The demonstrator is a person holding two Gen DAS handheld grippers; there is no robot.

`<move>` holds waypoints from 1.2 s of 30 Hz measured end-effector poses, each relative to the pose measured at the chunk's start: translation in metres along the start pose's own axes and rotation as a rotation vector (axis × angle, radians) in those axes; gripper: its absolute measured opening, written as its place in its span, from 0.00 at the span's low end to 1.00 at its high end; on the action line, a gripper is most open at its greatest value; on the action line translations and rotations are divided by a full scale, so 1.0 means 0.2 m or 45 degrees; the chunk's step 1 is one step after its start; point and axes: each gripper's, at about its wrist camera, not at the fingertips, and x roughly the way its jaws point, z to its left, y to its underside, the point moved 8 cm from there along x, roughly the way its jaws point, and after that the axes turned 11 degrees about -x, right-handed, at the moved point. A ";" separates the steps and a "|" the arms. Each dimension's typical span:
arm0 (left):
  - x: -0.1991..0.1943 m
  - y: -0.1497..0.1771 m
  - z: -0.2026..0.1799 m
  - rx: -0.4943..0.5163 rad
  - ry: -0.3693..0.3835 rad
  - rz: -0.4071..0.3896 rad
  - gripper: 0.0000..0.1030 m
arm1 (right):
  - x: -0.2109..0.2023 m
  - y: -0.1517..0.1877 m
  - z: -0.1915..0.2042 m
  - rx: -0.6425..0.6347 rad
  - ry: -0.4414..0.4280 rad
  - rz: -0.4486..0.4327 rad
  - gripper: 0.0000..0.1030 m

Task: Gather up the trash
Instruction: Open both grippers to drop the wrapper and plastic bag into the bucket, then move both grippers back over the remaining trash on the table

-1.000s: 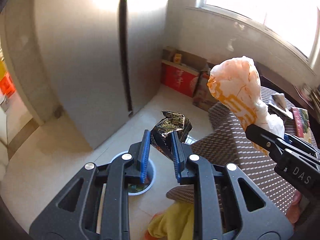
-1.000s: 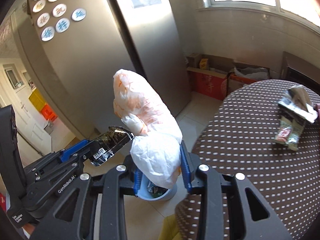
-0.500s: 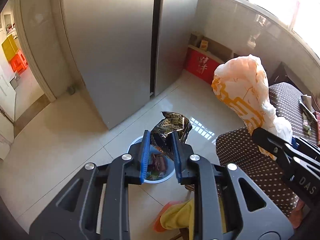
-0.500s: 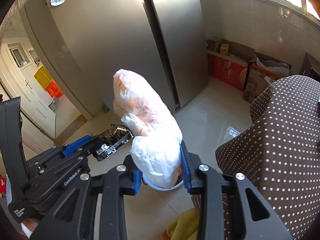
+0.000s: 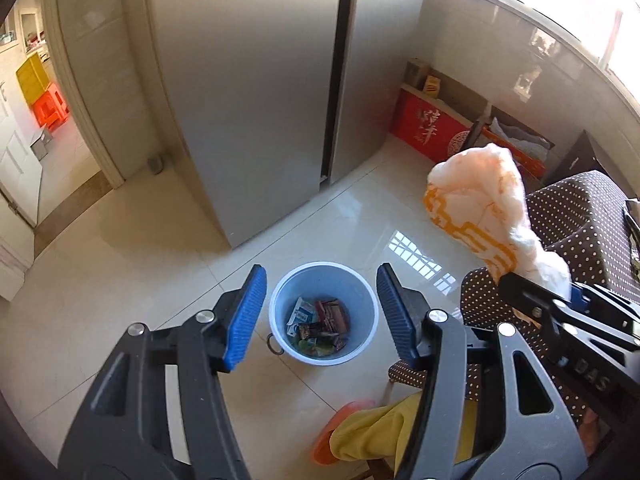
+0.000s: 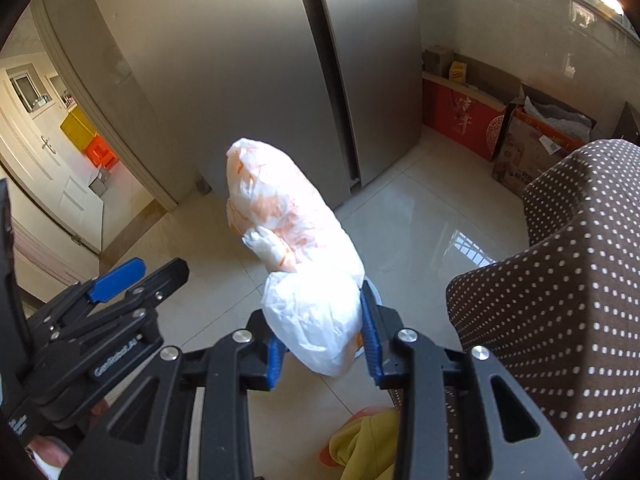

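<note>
My left gripper (image 5: 320,316) is open and empty, held above a light blue trash bin (image 5: 356,280) on the floor. Several wrappers (image 5: 322,326) lie in the bin, among them the dark one. My right gripper (image 6: 322,342) is shut on a white and orange plastic bag (image 6: 292,248), which sticks up from the jaws. The bag also shows in the left wrist view (image 5: 480,208), to the right of the bin. The left gripper shows at the lower left of the right wrist view (image 6: 120,280). The bag hides most of the bin in the right wrist view.
A steel fridge (image 5: 260,80) stands behind the bin. A brown dotted tablecloth (image 6: 560,300) covers the table at right. Red and cardboard boxes (image 5: 432,128) line the far wall. A doorway (image 5: 40,120) opens at left. An orange slipper (image 5: 340,428) and yellow trouser leg are below.
My left gripper has opened and the dark wrapper has dropped from it into the bin. Both grippers have risen, looking down more steeply. The right gripper still holds the bag.
</note>
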 end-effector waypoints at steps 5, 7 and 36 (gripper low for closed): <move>-0.04 0.00 0.08 -0.020 -0.051 -0.021 0.55 | 0.09 -0.04 0.08 -0.047 0.034 0.033 0.61; -0.06 0.00 0.12 -0.033 -0.065 -0.027 0.55 | 0.09 -0.04 0.09 -0.036 0.018 0.009 0.64; -0.34 0.09 -0.60 0.209 0.148 -0.098 0.58 | -0.58 0.11 -0.56 0.225 0.123 -0.225 0.66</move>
